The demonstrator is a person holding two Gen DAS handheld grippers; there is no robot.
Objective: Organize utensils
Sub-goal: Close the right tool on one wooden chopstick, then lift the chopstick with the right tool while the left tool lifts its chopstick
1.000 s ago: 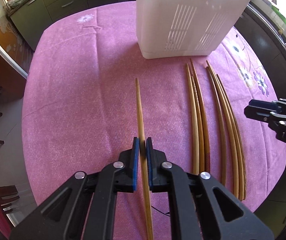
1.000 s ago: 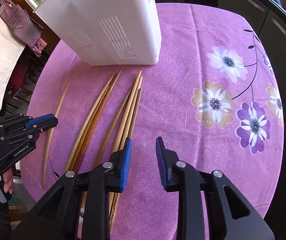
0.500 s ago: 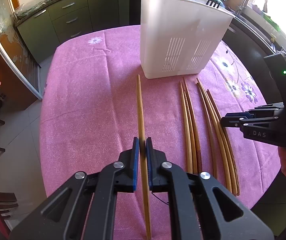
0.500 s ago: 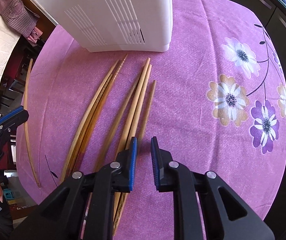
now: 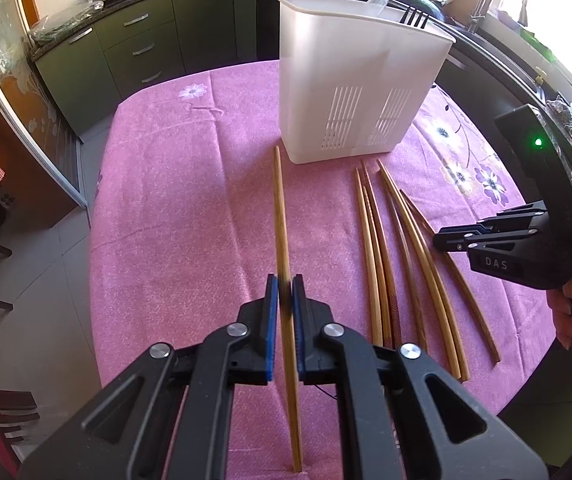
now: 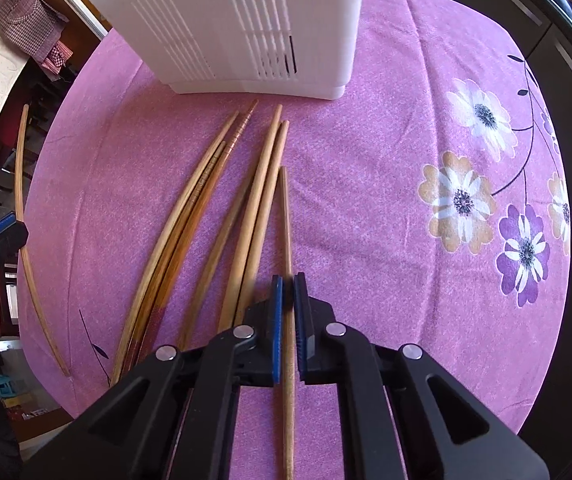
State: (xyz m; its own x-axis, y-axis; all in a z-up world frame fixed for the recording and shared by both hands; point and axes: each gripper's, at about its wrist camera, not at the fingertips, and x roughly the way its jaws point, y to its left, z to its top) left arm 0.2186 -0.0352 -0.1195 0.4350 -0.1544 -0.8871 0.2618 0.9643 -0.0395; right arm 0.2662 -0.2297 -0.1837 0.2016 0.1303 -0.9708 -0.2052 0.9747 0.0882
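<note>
My left gripper is shut on a long wooden chopstick, which hangs above the purple tablecloth and points toward the white slotted utensil holder. My right gripper points steeply down, its jaws closing with the blue pads pressed on the rightmost chopstick of the row. That chopstick appears to lie on the cloth. Several more chopsticks lie side by side just left of it, tips toward the holder. From the left wrist view the right gripper shows at the right, held by a hand.
A round table under a purple flowered cloth carries everything. Black fork tines stick up from the holder's far side. Green kitchen cabinets and a counter run behind, and chairs stand at the left edge.
My left gripper rose with its chopstick, so more of the kitchen shows. My right gripper slid over the rightmost chopstick, sank a little, and its open jaws closed on it.
</note>
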